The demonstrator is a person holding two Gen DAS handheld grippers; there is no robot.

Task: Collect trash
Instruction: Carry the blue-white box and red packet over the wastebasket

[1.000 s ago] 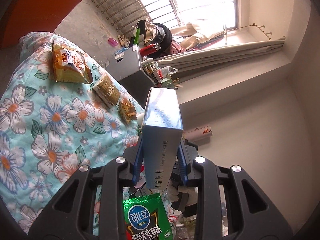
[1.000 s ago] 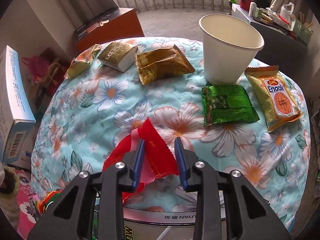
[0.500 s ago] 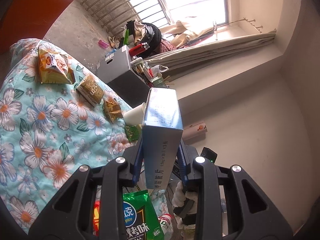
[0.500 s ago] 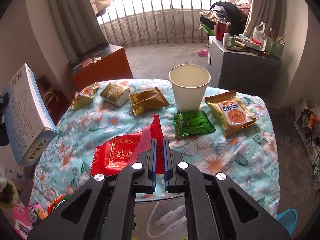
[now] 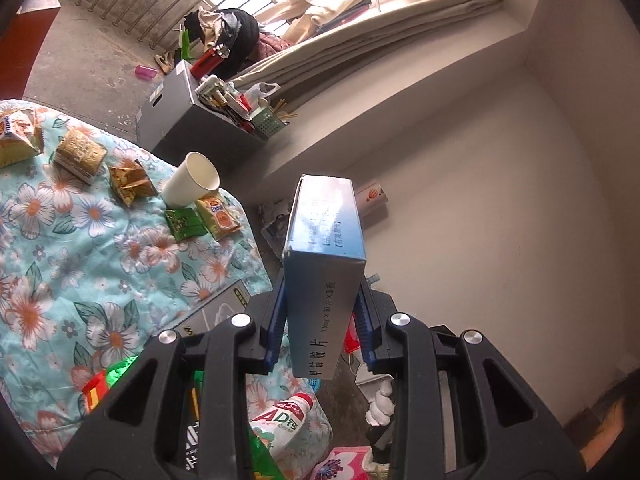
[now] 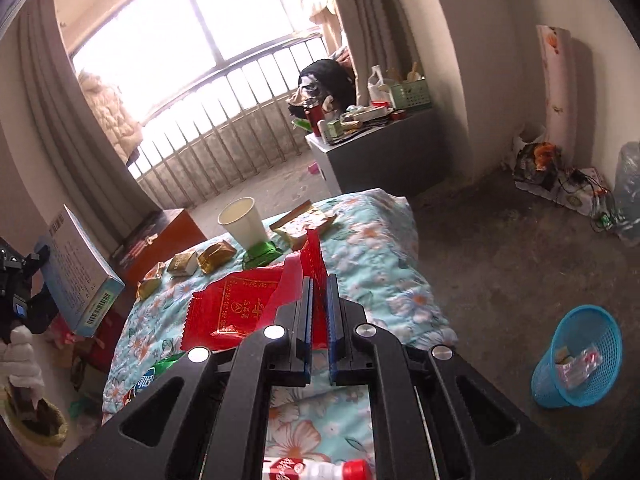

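Note:
My left gripper [image 5: 320, 300] is shut on a blue and white medicine box [image 5: 326, 256], held up off the table; the same box [image 6: 80, 272] shows at the left of the right wrist view. My right gripper [image 6: 319, 292] is shut on the corner of a red snack wrapper [image 6: 236, 308], lifted above the floral tablecloth [image 6: 384, 248]. A blue mesh waste basket [image 6: 576, 356] with some wrappers inside stands on the floor at the lower right. On the cloth lie a white paper cup [image 6: 242, 224], a green packet [image 6: 262, 253], an orange-yellow packet [image 6: 302, 226] and gold packets [image 6: 216, 260].
A grey cabinet [image 6: 380, 156] with clutter stands by the balcony railing. An orange-brown cabinet [image 6: 160, 240] sits behind the table. A milk drink bottle [image 5: 286, 420] and a green snack bag [image 6: 154, 376] lie at the table's near edge. Bags and cables [image 6: 560, 184] line the right wall.
The right gripper closed on the red wrapper and lifted it, swinging right so the blue basket came into view. The left gripper rose and pulled back with the box.

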